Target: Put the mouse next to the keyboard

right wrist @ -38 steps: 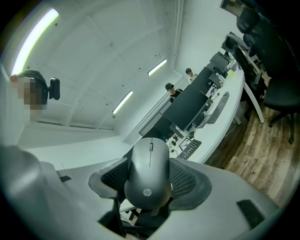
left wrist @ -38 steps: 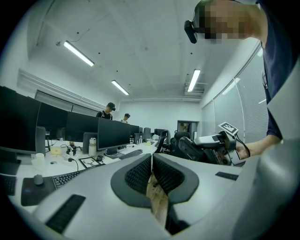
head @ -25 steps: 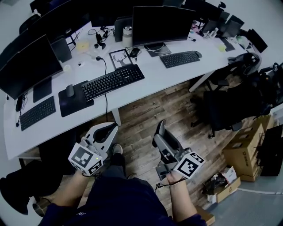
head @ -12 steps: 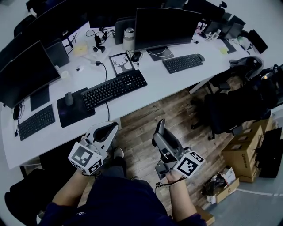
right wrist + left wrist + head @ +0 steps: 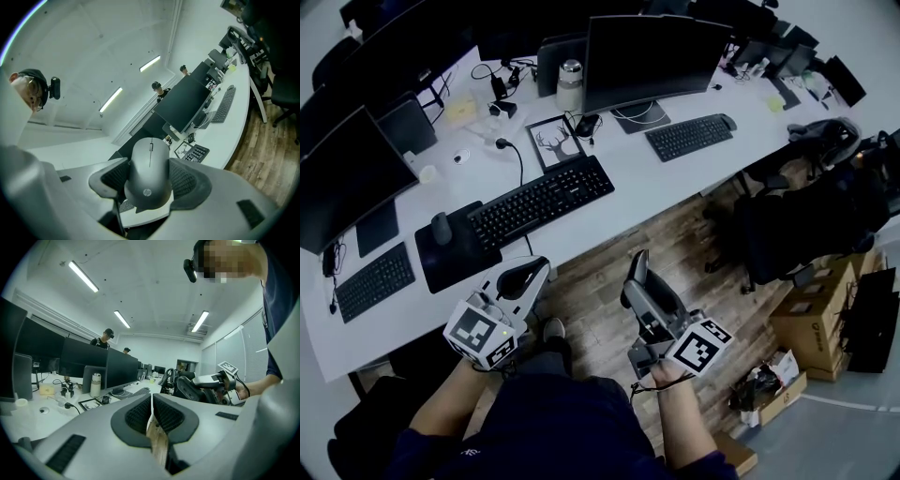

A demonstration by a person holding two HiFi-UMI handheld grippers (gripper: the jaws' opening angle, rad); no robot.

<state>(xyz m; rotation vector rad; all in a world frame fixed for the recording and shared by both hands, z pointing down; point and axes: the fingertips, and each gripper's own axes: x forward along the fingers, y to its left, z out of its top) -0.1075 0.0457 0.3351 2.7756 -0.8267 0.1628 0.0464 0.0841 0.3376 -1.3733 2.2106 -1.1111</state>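
A grey mouse (image 5: pixel 150 164) sits between the pads of my right gripper (image 5: pixel 150 180), which is shut on its sides. In the head view that gripper (image 5: pixel 637 281) hangs over the wooden floor, in front of the white desk (image 5: pixel 656 178). The black keyboard (image 5: pixel 542 199) lies in the middle of the desk, its cable running back. My left gripper (image 5: pixel 525 277) is near the desk's front edge, level with the right one. Its pads (image 5: pixel 140 416) meet with nothing between them.
A dark pad (image 5: pixel 455 248) with another mouse (image 5: pixel 441 227) lies left of the keyboard. Further keyboards (image 5: pixel 686 136) and monitors (image 5: pixel 652 56) line the desk. Office chairs (image 5: pixel 797 216) and cardboard boxes (image 5: pixel 811 323) stand at the right. People stand at the far end of the room.
The head view has drifted, so the desk sits a little lower and further left in the picture. Both grippers keep their pose, the mouse still in the right one.
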